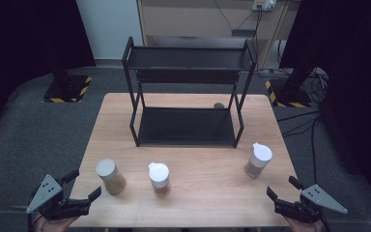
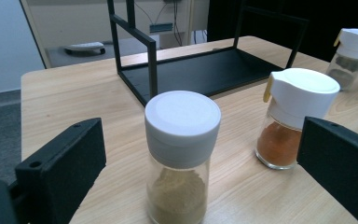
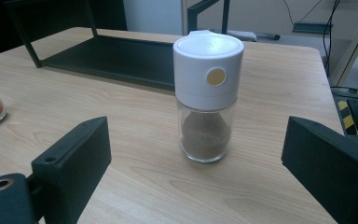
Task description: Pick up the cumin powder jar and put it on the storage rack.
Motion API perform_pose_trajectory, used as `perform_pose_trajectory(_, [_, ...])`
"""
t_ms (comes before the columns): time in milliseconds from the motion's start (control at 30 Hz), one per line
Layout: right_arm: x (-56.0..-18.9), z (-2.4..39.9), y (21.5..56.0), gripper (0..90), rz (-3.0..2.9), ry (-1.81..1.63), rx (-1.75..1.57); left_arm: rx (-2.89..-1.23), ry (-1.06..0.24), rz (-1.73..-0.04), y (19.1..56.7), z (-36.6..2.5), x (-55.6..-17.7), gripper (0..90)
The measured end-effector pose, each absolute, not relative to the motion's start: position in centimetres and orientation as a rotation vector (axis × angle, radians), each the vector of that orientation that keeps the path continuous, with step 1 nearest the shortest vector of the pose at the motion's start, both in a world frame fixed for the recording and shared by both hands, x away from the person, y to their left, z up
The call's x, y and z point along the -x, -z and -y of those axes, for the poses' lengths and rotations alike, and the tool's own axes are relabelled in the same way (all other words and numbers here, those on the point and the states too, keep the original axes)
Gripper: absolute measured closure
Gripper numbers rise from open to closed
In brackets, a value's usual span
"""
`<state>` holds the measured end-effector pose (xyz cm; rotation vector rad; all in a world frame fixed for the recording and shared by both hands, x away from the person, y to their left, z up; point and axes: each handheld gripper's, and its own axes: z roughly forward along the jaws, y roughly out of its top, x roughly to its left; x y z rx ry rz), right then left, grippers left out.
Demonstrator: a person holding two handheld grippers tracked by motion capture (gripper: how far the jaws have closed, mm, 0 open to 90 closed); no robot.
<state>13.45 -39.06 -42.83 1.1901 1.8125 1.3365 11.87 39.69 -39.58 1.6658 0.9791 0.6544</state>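
Observation:
Three spice jars stand on the wooden table (image 1: 198,208) in front of a black two-tier rack (image 1: 188,92). A jar of tan powder (image 1: 110,176) (image 2: 181,158) with a flat white lid is at the left. The orange-spice jar (image 1: 160,178) (image 2: 292,119) is in the middle. A dark-spice jar (image 1: 258,160) (image 3: 208,95) with a white cap is at the right. My left gripper (image 1: 83,184) (image 2: 200,186) is open near the table's front left corner, facing the tan jar. My right gripper (image 1: 283,187) (image 3: 196,172) is open at the front right, facing the dark-spice jar.
Both shelves of the rack are bare. A small dark round object (image 1: 219,105) lies on the table behind the rack. Grey carpet surrounds the table, with stand bases (image 1: 67,88) and cables (image 1: 304,121) on the floor.

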Motion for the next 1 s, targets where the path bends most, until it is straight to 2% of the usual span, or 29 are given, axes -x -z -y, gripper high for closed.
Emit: perform_pose_trajectory(1000, [-13.4,39.3,42.9,8.7,-1.806,-1.349,-1.192,-1.742,-0.614,-1.026,39.1,-38.2,-15.2,1.4])
